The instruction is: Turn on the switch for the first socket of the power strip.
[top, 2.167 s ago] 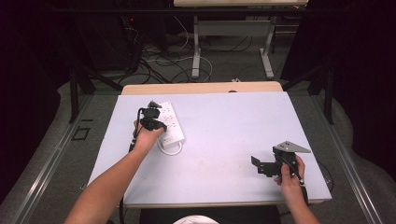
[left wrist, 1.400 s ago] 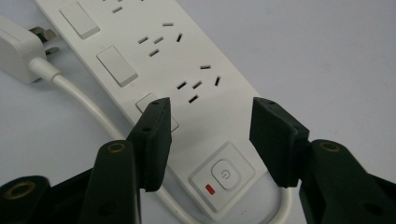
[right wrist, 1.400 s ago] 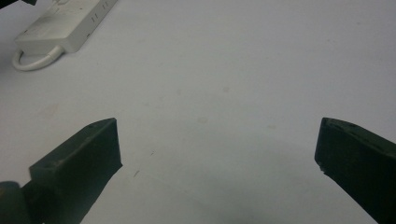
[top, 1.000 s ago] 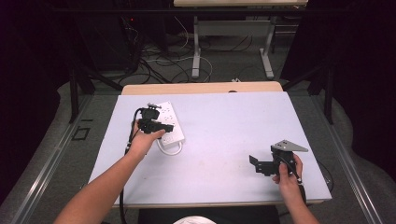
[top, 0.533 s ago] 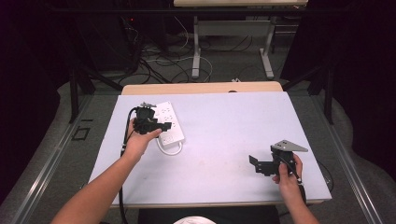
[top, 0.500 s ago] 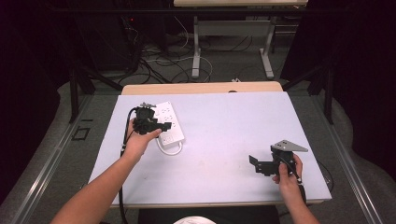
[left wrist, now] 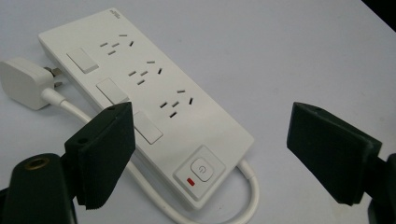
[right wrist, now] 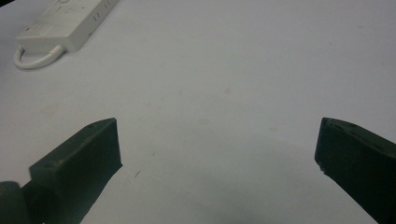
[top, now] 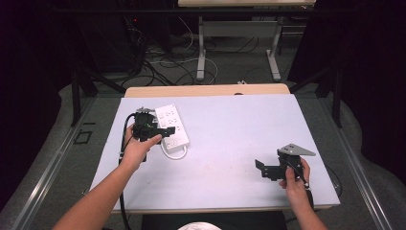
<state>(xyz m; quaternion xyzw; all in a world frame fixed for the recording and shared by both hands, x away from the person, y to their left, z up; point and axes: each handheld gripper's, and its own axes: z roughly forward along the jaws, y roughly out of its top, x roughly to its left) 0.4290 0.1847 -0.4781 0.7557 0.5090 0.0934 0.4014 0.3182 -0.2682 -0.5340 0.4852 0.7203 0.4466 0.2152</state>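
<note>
left claw wide, just opened, nothing gripped, hovering over power strip | right claw wide too, parked well apart | strip flat at desk far-left | probably light, rigid, slick plastic; grab across the narrow sides, not floppy cord

A white power strip lies flat on the far left of the desk, three sockets and three switches facing up, a power button with a red mark at its near end. Its white cord loops to a white plug beside it.
</note>
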